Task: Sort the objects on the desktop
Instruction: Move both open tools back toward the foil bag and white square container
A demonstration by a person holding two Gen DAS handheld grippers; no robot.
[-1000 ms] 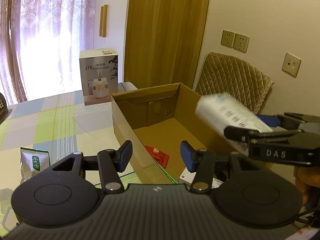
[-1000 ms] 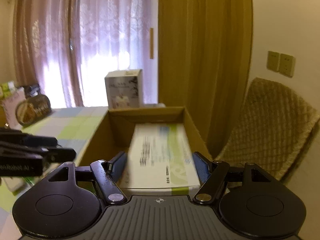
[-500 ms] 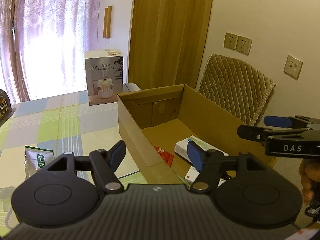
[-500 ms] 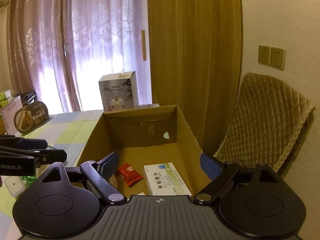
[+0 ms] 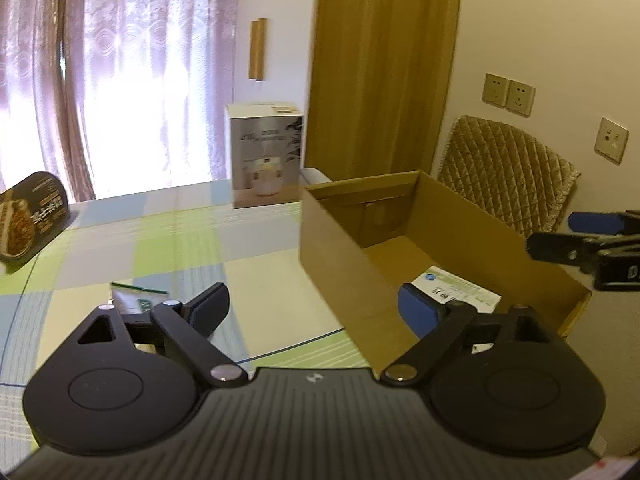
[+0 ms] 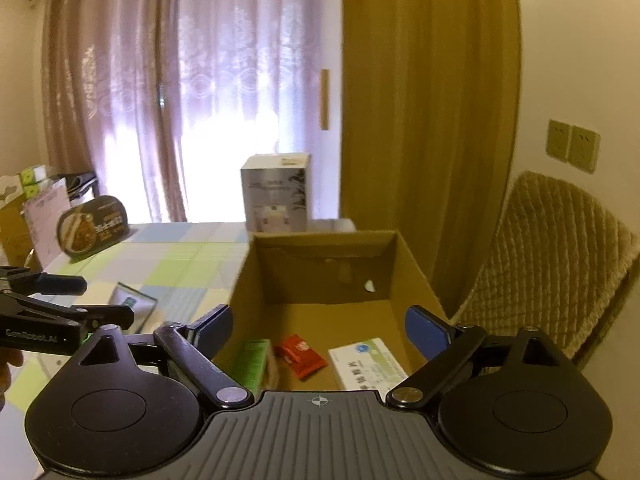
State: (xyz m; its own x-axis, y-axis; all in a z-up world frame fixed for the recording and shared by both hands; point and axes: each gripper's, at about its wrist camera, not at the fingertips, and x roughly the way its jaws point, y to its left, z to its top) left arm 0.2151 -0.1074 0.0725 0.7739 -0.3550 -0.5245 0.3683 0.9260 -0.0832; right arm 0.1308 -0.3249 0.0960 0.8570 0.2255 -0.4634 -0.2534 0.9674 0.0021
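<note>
An open cardboard box [image 6: 412, 264] [image 5: 336, 240] stands on the checked tablecloth. Inside it lie a white medicine box [image 6: 366, 364] [image 5: 456, 290], a red sachet [image 6: 300, 354] and a green packet [image 6: 252, 362]. My right gripper [image 6: 320, 328] hangs open and empty above the box's near end. My left gripper [image 5: 314, 312] is open too, over the box's left wall, with nothing between its fingers. A green tea packet [image 5: 134, 300] [image 6: 132, 306] lies on the cloth to the left of the box.
A white humidifier carton [image 5: 264, 156] [image 6: 276, 192] stands behind the box. An oval food pack [image 5: 28, 216] [image 6: 92, 226] leans at the far left. A quilted chair back [image 5: 508, 172] [image 6: 548, 264] is to the right, against a wall with sockets [image 5: 508, 94].
The right gripper opened and let go of the white medicine box, which now lies in the cardboard box, then pulled back. The left gripper opened wider and swung left.
</note>
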